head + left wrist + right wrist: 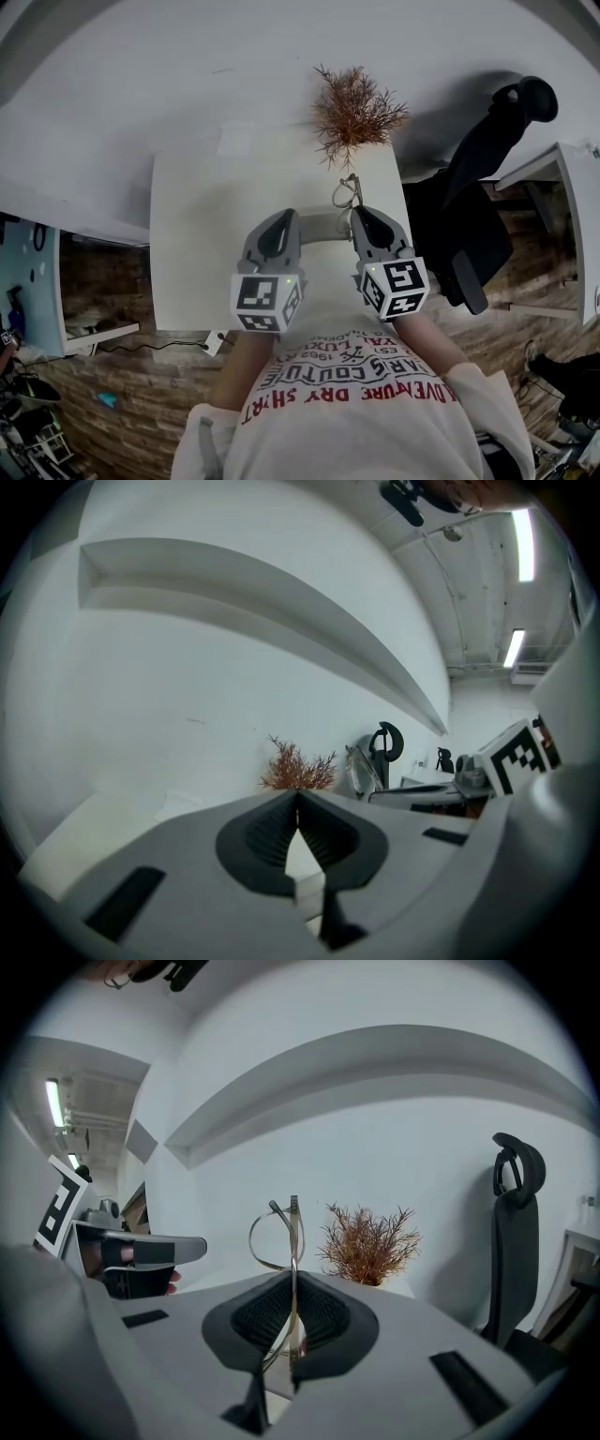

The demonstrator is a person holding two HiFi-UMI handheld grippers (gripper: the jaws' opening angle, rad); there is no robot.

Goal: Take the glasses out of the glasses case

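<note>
Right gripper (292, 1279): you are pinching the glasses (293, 1230) by their thin metal frame, jaws nearly together, holding them clear above the table (206, 244). Left gripper (298, 797): jaws are sitting closed, with nothing between them. Removal is looking done; setting the glasses down is probably remaining. The grey shape between the grippers is likely the glasses case (324, 226); its contents are not showing.

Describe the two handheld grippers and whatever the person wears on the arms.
The left gripper and the right gripper match: light grey moulded bodies tapering toward the tips, with dark ribbed pads set in a teardrop-shaped recess. Each carries a cube with black-and-white square markers at its rear. No cables show. The person wears a white T-shirt with red lettering and white sleeves.
</note>
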